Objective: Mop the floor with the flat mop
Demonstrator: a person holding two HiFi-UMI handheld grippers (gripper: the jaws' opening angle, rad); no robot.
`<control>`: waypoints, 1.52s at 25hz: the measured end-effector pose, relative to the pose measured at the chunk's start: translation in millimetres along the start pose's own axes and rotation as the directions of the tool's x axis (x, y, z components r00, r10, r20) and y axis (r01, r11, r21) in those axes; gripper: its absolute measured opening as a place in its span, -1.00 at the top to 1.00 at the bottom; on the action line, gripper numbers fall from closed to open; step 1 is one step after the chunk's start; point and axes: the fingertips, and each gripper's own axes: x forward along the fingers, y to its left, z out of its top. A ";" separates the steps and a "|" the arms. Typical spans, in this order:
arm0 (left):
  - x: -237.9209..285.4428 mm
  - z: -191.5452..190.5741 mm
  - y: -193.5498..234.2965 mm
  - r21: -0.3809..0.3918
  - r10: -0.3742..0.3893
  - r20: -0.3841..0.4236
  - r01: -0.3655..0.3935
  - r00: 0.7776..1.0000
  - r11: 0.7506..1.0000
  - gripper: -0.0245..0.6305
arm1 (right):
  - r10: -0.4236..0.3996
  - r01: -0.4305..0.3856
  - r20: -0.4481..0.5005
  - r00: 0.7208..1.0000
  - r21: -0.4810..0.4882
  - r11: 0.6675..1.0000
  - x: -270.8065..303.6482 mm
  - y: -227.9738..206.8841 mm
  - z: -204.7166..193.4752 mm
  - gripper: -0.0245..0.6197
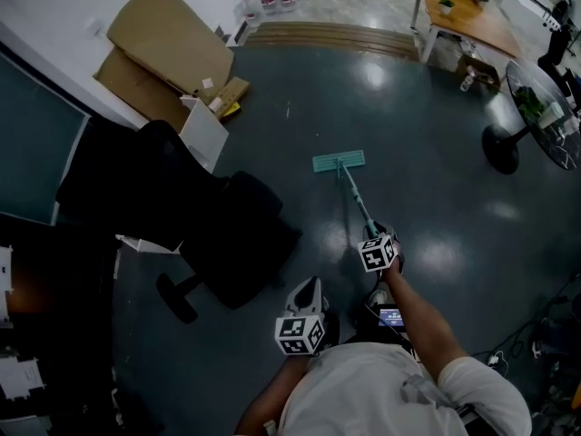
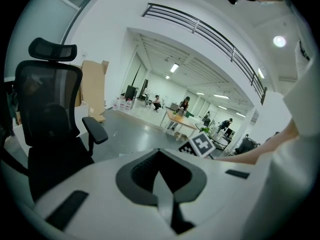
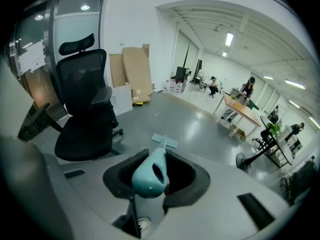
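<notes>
The flat mop's teal head (image 1: 339, 161) lies flat on the dark glossy floor ahead of me, seen too in the right gripper view (image 3: 165, 140). Its thin handle (image 1: 356, 198) slants back to my right gripper (image 1: 379, 242), which is shut on the handle's teal end (image 3: 150, 176). My left gripper (image 1: 304, 309) hangs lower left of it, close to my body, away from the mop. Its jaws meet with nothing between them (image 2: 160, 176). The right gripper's marker cube (image 2: 201, 145) shows in the left gripper view.
A black office chair (image 1: 213, 234) stands close on the left of the mop. Behind it lean cardboard sheets (image 1: 168, 44) and a white box (image 1: 204, 133). A wooden step (image 1: 331, 36), a wooden table (image 1: 467, 12) and a round table's black base (image 1: 499, 148) lie farther off.
</notes>
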 end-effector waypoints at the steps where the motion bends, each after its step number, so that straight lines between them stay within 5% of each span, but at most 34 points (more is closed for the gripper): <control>1: -0.1 0.4 1.4 -0.004 -0.002 0.005 0.002 1.000 1.000 0.91 | 0.001 -0.001 -0.004 1.000 -0.001 1.000 -10.1 0.6 -9.7 0.58; 8: 0.7 1.3 -5.2 0.005 -0.042 0.015 0.042 0.999 0.999 0.91 | 0.043 -0.043 -0.052 0.998 -0.003 0.999 -126.2 24.0 -85.0 0.58; 16: -2.8 3.2 -18.5 0.012 -0.077 0.030 0.077 0.997 0.997 0.91 | 0.067 -0.066 -0.033 0.997 0.047 0.997 -195.9 37.7 -103.4 0.58; 25: -11.0 -11.5 -9.7 -0.003 -0.057 0.003 0.057 0.998 0.998 0.91 | 0.027 -0.028 0.065 0.997 0.021 0.999 -140.0 35.5 -62.2 0.58; 38: -22.4 -1.3 10.6 -0.024 0.006 0.013 -0.006 1.000 1.000 0.91 | -0.034 0.034 0.012 0.999 -0.006 0.999 40.0 -1.7 38.0 0.58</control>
